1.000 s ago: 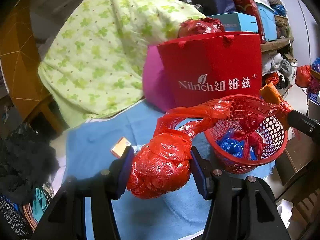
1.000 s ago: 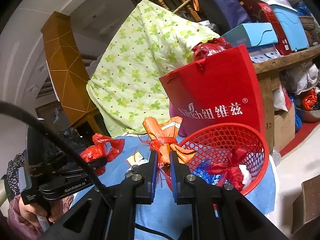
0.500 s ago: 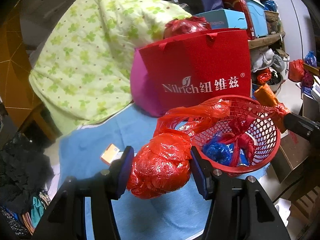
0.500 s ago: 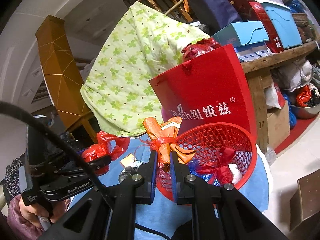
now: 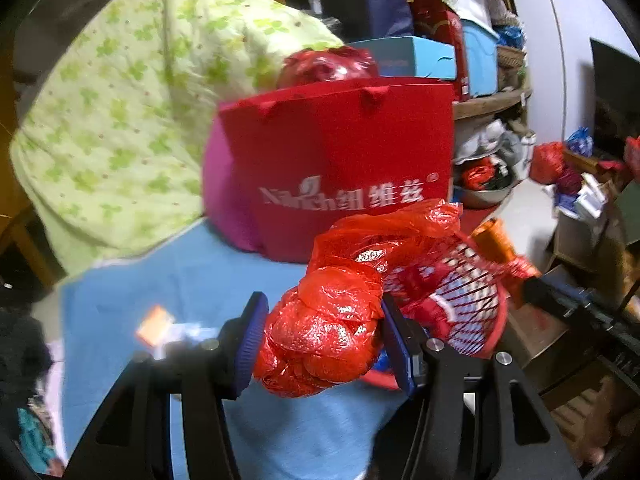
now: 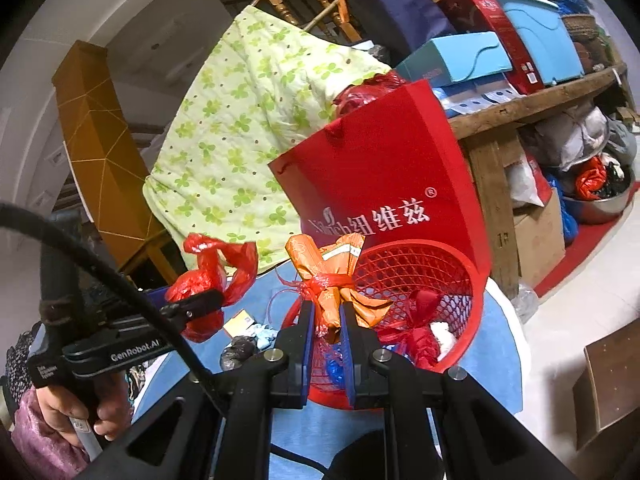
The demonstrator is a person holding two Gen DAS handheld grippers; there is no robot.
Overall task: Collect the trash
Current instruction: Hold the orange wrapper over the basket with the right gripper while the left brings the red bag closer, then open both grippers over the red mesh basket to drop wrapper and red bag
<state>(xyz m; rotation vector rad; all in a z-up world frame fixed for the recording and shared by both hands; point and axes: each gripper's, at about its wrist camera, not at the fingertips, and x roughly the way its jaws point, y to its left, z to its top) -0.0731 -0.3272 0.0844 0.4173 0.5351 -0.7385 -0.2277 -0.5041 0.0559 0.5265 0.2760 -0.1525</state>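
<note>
My left gripper (image 5: 322, 340) is shut on a knotted red plastic trash bag (image 5: 320, 344), held above the blue cloth just left of the red mesh basket (image 5: 476, 320). The bag also shows in the right wrist view (image 6: 200, 284). My right gripper (image 6: 326, 316) is shut on an orange wrapper bundle tied with red string (image 6: 332, 280), held over the near left rim of the basket (image 6: 460, 268). The basket holds red, blue and white trash.
A red Nilrich paper bag (image 6: 384, 184) stands behind the basket on the blue-covered table (image 5: 192, 280). A small orange card (image 5: 154, 322) and crumpled scraps (image 6: 256, 336) lie on the cloth. A green floral quilt (image 6: 240, 132) hangs behind. A wooden shelf (image 6: 520, 108) stands at the right.
My left gripper has moved right with the red bag, closer to the basket. My right gripper has edged the orange bundle further over the basket's rim.
</note>
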